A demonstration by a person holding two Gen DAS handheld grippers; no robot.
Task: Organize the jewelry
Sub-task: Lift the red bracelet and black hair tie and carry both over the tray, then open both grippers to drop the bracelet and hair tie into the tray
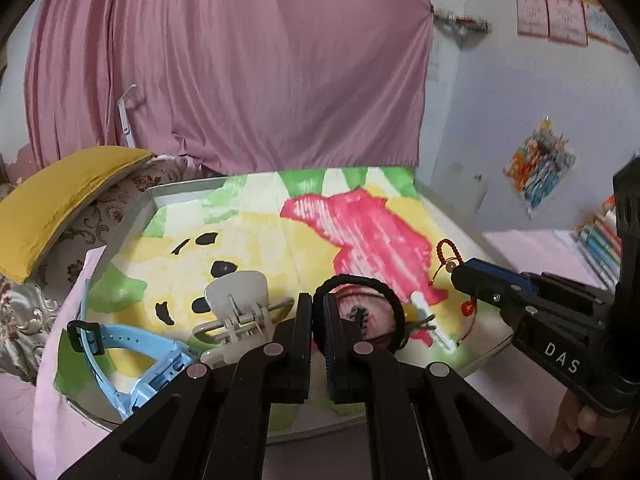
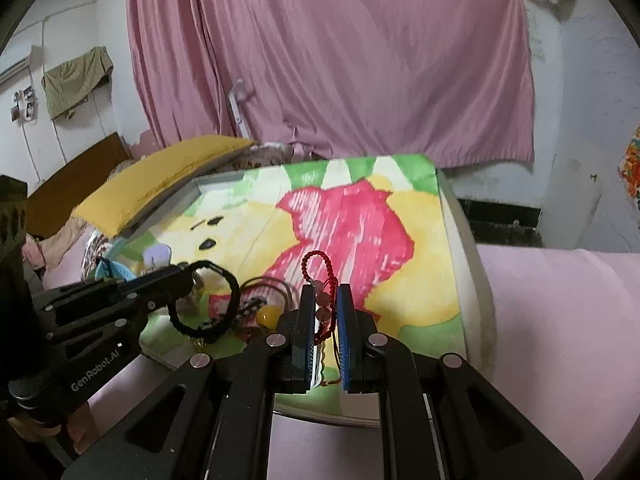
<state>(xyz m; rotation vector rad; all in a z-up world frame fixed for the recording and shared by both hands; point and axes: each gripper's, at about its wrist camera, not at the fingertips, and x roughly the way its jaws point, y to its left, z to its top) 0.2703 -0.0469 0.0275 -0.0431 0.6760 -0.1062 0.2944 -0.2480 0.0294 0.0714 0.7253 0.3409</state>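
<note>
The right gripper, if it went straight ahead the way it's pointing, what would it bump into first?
The right gripper already has the red bead bracelet between its fingers. Beyond that, probably only the cartoon cloth, though depth is unclear.

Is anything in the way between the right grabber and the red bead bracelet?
No. The right gripper already has the red bead bracelet between its jaws, with nothing visible between them. The left gripper holds a black hair tie off to the side.
</note>
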